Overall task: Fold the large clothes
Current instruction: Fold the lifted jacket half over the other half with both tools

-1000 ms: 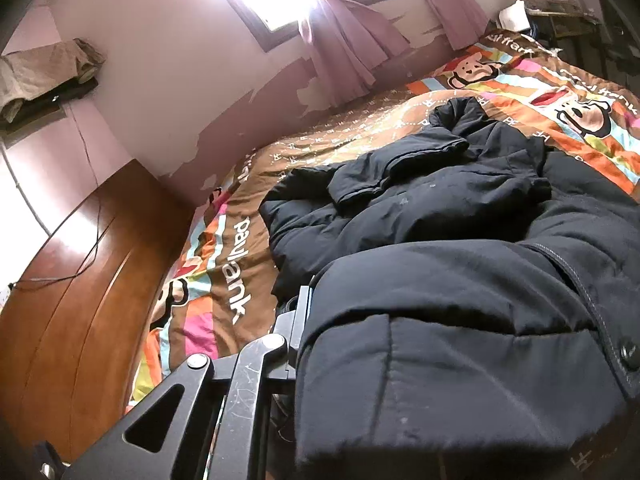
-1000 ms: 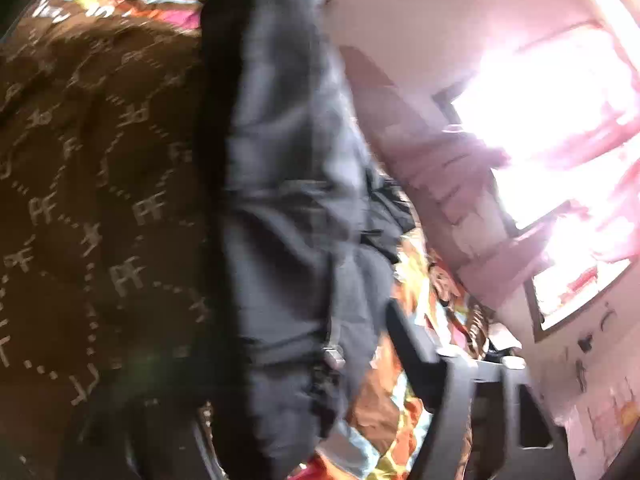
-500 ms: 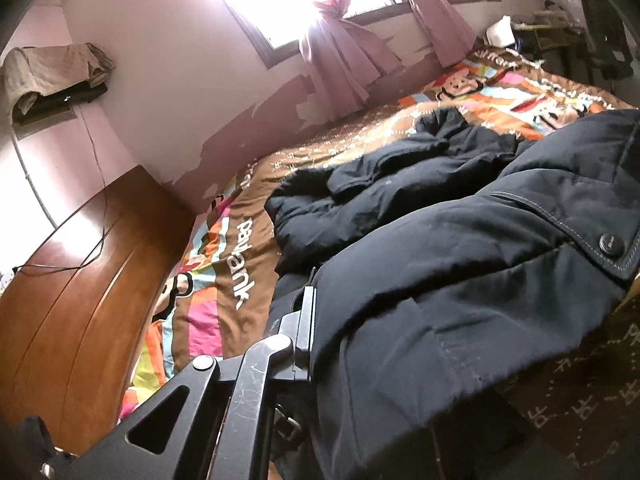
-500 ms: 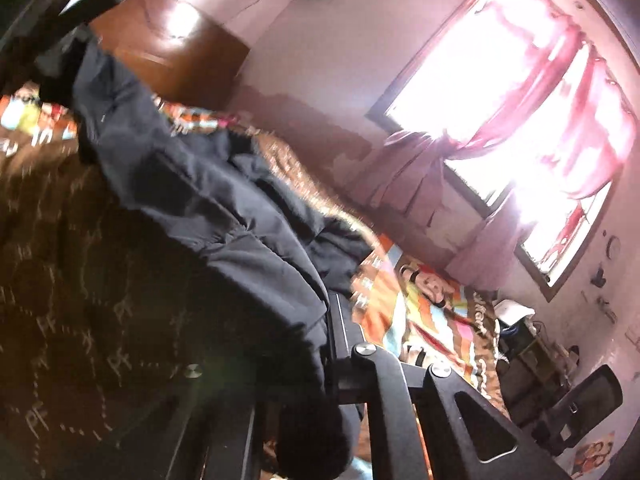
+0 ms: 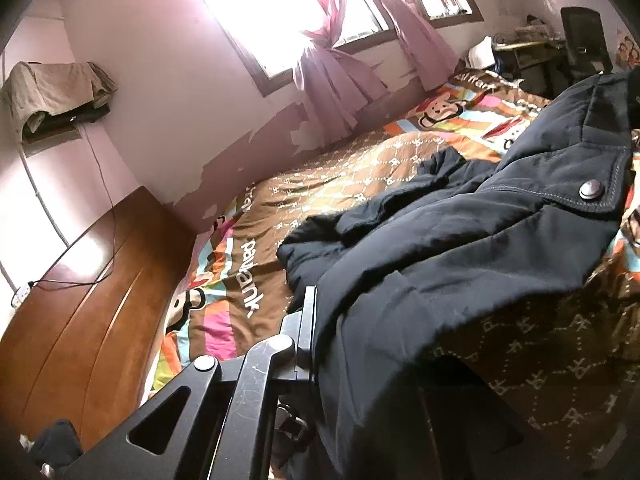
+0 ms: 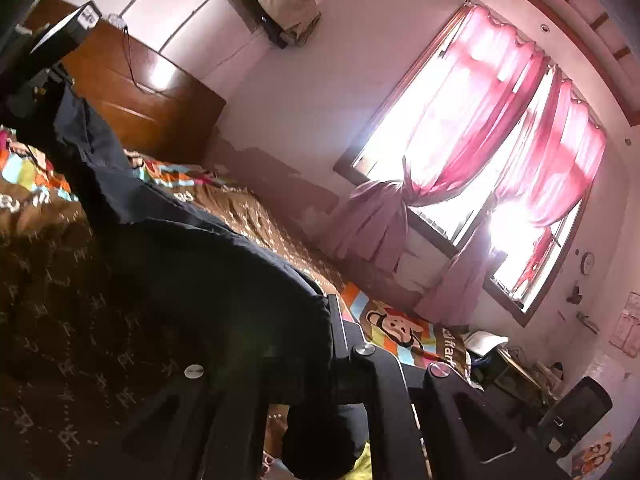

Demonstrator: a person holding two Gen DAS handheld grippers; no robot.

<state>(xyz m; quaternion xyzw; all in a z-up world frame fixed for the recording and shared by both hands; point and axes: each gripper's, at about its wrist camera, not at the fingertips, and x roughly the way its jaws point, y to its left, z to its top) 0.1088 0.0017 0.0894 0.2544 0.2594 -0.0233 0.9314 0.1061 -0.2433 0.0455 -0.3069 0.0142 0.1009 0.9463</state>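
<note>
Both jaws were clamped on the hem of the dark padded jacket (image 5: pixel 460 248): left gripper (image 5: pixel 320 344), right gripper (image 6: pixel 304 344). The jacket hung stretched above the patterned bedspread (image 5: pixel 352 168), bulky, soft and probably heavy; hem corners suited gripping. The wooden headboard (image 5: pixel 88 292) stood beside the bedspread, no obstruction.

The dark jacket (image 5: pixel 460 248) covers one finger of the left gripper (image 5: pixel 320 344) entirely. The jacket's lower portion runs off the bottom edge. In the right wrist view, fabric buries the right gripper (image 6: pixel 312 344) jaws; contact cannot be confirmed.
</note>
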